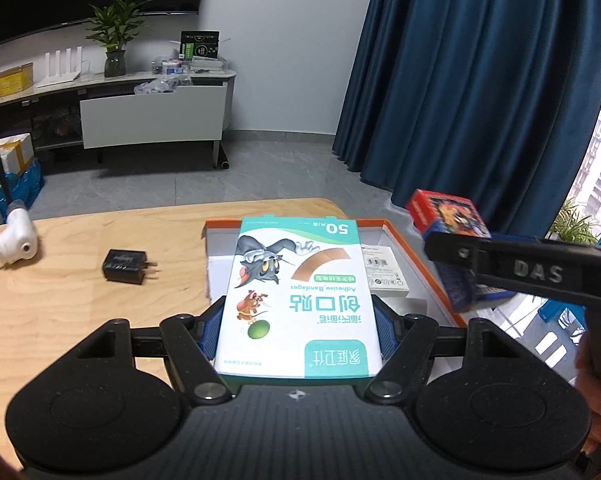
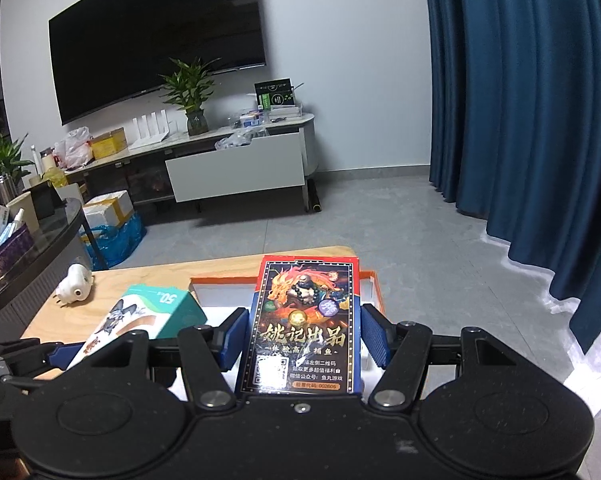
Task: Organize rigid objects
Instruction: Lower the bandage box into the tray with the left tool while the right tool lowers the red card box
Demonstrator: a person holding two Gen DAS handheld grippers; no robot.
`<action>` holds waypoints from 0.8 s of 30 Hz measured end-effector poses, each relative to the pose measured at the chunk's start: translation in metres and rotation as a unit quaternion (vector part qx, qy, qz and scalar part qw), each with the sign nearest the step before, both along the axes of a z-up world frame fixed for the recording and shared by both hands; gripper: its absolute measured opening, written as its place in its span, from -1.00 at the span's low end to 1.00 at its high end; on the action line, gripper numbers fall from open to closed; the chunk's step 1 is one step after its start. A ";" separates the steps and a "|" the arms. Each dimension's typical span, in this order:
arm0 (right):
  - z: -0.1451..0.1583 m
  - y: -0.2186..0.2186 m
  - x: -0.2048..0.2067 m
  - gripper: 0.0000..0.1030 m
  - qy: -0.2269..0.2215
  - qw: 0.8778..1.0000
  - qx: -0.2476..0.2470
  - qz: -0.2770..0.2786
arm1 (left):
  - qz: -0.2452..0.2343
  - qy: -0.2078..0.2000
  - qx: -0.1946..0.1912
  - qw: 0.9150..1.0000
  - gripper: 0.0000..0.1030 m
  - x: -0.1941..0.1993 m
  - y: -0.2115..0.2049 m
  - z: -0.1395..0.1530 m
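Observation:
My left gripper [image 1: 299, 316] is shut on a white and green adhesive-bandage box [image 1: 300, 264], its blue pads pressing both long sides. The box hangs over an orange-rimmed tray [image 1: 418, 264] with a white inside. To its right, a black finger [image 1: 500, 264] of my right gripper grips a red and blue card box [image 1: 448, 212]. In the right wrist view, my right gripper [image 2: 305, 332] is shut on that card box [image 2: 304, 320] above the tray [image 2: 224, 278]. The bandage box [image 2: 140, 316] shows at the left.
A black charger plug [image 1: 126, 266] and a white plug-in device [image 1: 14, 240] lie on the wooden table [image 1: 60, 320] left of the tray. A small white box [image 1: 384, 272] lies inside the tray. Blue curtains hang beyond the table's right edge.

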State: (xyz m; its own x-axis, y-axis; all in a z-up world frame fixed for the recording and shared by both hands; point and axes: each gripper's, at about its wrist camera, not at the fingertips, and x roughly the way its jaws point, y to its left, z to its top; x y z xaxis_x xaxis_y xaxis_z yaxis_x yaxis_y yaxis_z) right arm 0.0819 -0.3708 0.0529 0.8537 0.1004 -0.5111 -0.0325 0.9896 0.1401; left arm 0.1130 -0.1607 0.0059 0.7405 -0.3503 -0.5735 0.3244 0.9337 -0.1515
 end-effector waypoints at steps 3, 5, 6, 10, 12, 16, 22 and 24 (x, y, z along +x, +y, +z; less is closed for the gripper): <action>0.001 -0.002 0.012 0.42 -0.004 1.000 0.002 0.008 | -0.003 0.004 0.004 1.000 0.39 0.006 -0.005 -0.002; 0.002 -0.003 0.019 0.42 -0.007 1.000 0.002 0.012 | -0.004 0.005 0.007 1.000 0.39 0.008 -0.008 -0.003; 0.002 -0.004 0.023 0.42 -0.009 1.000 0.003 0.015 | -0.005 0.005 0.009 1.000 0.40 0.009 -0.010 -0.003; -0.008 -0.012 0.027 0.42 -0.009 0.999 0.024 0.019 | 0.001 0.006 0.020 1.000 0.40 0.015 -0.013 -0.006; -0.009 -0.014 0.036 0.42 0.001 1.000 0.020 0.018 | 0.005 0.010 0.021 1.000 0.40 0.018 -0.013 -0.007; -0.008 -0.015 0.036 0.42 -0.001 1.000 0.019 0.013 | 0.010 0.023 0.023 0.999 0.39 0.027 -0.014 -0.011; -0.008 -0.020 0.036 0.42 -0.001 1.000 0.020 0.011 | 0.009 0.034 0.033 0.999 0.39 0.033 -0.016 -0.013; -0.009 -0.024 0.038 0.42 0.000 0.999 0.030 0.013 | 0.010 0.034 0.034 0.999 0.39 0.035 -0.016 -0.013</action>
